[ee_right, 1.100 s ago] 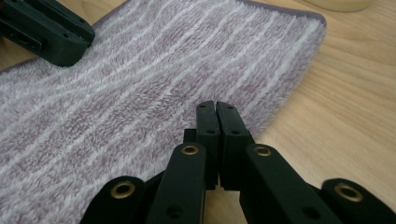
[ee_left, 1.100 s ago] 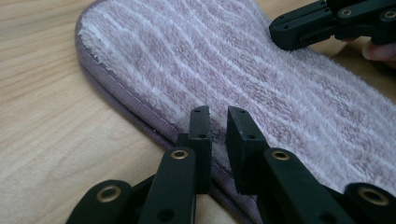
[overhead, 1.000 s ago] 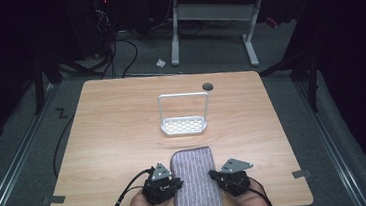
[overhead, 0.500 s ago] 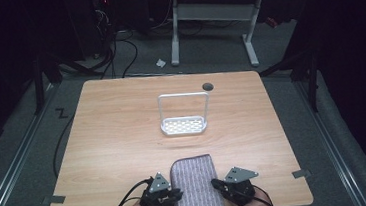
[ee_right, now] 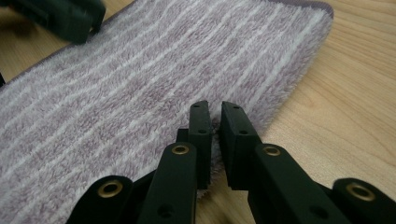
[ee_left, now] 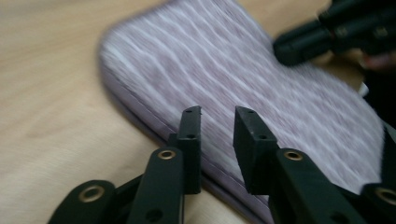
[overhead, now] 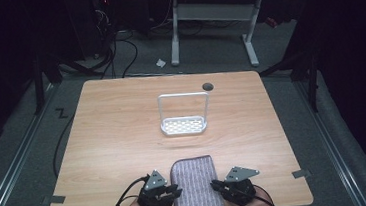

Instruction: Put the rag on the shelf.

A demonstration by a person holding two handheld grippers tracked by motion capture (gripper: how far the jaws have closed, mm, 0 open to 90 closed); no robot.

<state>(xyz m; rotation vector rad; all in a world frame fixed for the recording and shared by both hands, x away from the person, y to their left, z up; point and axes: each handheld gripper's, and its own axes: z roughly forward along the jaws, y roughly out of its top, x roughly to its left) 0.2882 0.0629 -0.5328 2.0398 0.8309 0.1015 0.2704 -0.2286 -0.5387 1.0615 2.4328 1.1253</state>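
Mauve towel [overhead: 196, 187] with pale stripes, fluffy, lying flat, at table's near edge, hanging slightly over it

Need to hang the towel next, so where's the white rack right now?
In the high view the white rack stands mid-table, beyond the striped towel, just short of the dark hole by the table's far edge.

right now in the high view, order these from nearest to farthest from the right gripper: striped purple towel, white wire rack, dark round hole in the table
1. Striped purple towel, right beside the right gripper, on its left.
2. White wire rack, mid-table, ahead.
3. Dark round hole in the table, near the far edge, just beyond the rack.
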